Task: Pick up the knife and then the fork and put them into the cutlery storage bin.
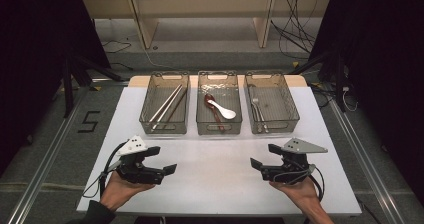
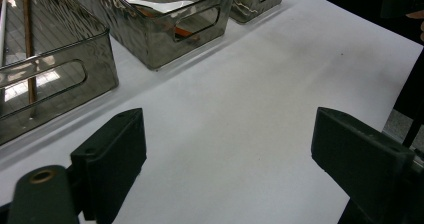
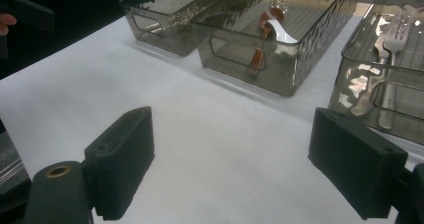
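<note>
A person is standing at a white table [image 1: 220, 184] and holding a gripper in each hand. The left gripper [image 1: 165, 163] is sitting over the near left part of the table. The right gripper [image 1: 264, 159] is sitting over the near right part. Both are pointing in toward the middle, and they are well apart from each other.

The jaws of the left gripper are standing wide open, with just bare table between them. The jaws of the right gripper are wide open too, and they are holding nothing.

Three see-through bins are lined up in a row on the far side of the table. The left bin [image 1: 150, 109] is holding chopsticks [image 1: 167, 105]. The middle bin [image 1: 201, 115] is holding a white spoon [image 1: 223, 111] lying over a brown spoon [image 1: 214, 111]. The right bin [image 1: 290, 109] is holding forks [image 1: 257, 111]. The left bin is nearest the left gripper and the right bin is nearest the right gripper. All the bins are lying past the jaws, farther away, and no jaw is touching them.
</note>
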A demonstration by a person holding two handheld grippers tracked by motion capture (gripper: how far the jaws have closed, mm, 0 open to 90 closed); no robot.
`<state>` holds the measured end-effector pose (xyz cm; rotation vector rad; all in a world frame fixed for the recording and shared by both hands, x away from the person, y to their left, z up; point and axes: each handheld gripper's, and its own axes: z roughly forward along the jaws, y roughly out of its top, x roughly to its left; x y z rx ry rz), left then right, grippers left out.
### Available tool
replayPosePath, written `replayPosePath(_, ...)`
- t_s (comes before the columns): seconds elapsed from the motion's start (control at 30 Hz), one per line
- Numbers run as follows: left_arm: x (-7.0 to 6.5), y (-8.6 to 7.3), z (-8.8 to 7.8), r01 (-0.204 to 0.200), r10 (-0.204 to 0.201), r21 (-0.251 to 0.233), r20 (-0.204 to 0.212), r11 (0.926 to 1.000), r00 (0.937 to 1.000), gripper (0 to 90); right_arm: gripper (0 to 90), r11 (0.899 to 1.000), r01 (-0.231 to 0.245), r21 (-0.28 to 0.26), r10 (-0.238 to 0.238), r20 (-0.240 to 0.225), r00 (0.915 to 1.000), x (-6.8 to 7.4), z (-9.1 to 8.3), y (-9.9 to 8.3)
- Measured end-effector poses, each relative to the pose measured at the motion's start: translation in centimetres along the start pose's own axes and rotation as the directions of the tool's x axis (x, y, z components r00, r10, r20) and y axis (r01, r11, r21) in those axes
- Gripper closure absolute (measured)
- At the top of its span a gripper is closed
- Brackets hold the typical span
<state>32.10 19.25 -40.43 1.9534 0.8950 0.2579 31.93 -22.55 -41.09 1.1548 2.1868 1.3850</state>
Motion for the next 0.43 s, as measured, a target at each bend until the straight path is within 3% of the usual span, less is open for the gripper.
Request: replayPosePath(0.43, 0.03, -0.05, 0.04, -0.004, 0.004, -0.001, -0.003, 1.0000, 1.0000, 13.9, 19.0, 1.000, 0.005, -0.012, -0.005, -0.001, 1.0000, 0.01, -0.05, 0.08)
